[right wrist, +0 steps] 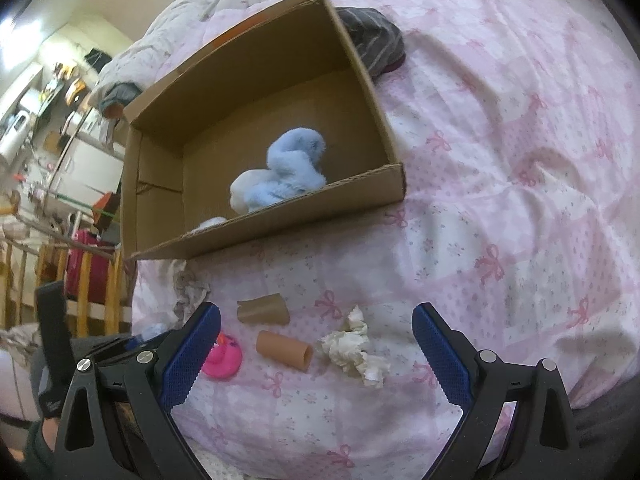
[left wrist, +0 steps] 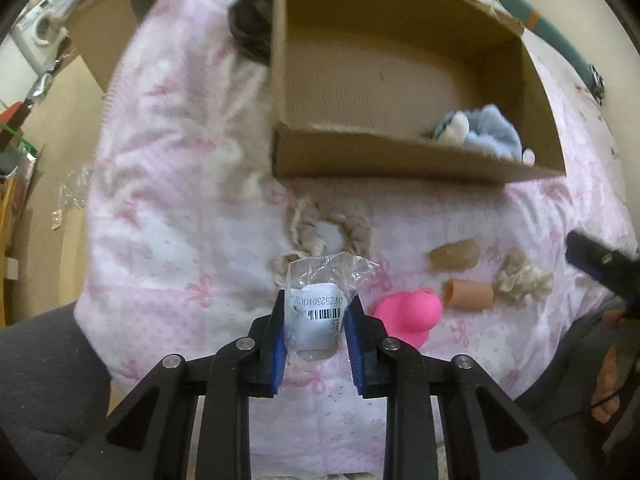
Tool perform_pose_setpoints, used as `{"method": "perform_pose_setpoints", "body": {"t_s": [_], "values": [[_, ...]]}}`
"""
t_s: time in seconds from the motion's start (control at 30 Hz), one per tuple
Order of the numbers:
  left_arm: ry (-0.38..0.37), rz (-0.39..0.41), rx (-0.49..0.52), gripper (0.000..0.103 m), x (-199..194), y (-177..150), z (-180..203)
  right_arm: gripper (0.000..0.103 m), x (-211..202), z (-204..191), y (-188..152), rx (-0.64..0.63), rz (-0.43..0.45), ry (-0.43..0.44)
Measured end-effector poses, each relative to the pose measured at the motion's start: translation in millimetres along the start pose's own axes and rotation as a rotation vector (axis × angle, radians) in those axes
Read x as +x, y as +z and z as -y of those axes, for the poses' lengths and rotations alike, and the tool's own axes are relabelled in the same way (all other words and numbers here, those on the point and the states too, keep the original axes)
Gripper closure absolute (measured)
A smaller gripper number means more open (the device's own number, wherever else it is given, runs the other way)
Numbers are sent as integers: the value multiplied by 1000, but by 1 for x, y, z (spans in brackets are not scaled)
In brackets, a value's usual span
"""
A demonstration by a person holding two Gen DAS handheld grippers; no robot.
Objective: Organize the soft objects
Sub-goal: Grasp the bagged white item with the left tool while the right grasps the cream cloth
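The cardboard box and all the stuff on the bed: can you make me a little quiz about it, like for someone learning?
1. True or false: the cardboard box is empty.
2. What do the left tongs hold? A) the pink rubber duck B) a clear plastic packet with a barcode label C) the crumpled tissue
3. Fill in: the right tongs are ____ (open or shut).

Key
1. False: a fluffy blue and white soft toy lies inside.
2. B: the pads press on the packet from both sides.
3. Open, with nothing between the pads.
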State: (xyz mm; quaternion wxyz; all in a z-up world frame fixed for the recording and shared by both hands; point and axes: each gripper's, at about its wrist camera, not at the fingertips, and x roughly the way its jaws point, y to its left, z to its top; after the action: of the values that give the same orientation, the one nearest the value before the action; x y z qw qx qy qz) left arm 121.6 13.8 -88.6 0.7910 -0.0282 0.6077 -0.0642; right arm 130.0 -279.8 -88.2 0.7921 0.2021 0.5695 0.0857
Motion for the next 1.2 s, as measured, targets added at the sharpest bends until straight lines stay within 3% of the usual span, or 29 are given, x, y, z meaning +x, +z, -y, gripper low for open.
{"method": "perform_pose_setpoints", "body": {"t_s": [0.2, 0.27, 0.33, 0.4, 0.5, 0.77, 0.87, 1.0, 1.2], "values": [[-22, 5, -93, 80, -9, -9, -20, 0, 36, -1, -9, -31, -166, -145], [-24, 14, -108, 80, -13, -10, -21, 8, 44, -6, -11, -67, -186, -165], [-27, 21, -129, 80, -16, -5, -9, 44, 54, -6, -13, -74, -227, -164], [-44, 25, -155, 80, -18, -4, -6, 64, 62, -5, -14, -71, -262, -158], [-37, 39, -165, 80, -32, -1, -2, 82, 58, -11, -13, -97, -231, -143], [17, 88, -176, 80, -60, 3, -2, 83, 2, -22, -12, -137, -55, 7], [-7, 87, -194, 80, -62, 7, -1, 83, -10, -15, -14, -108, -26, 36], [-22, 83, -119, 80, -57, 13, 16, 83, -16, -16, -10, -83, 9, 83], [-41, 72, -3, 80, -39, 31, 40, 83, -12, -20, -11, -123, 12, 53]]}}
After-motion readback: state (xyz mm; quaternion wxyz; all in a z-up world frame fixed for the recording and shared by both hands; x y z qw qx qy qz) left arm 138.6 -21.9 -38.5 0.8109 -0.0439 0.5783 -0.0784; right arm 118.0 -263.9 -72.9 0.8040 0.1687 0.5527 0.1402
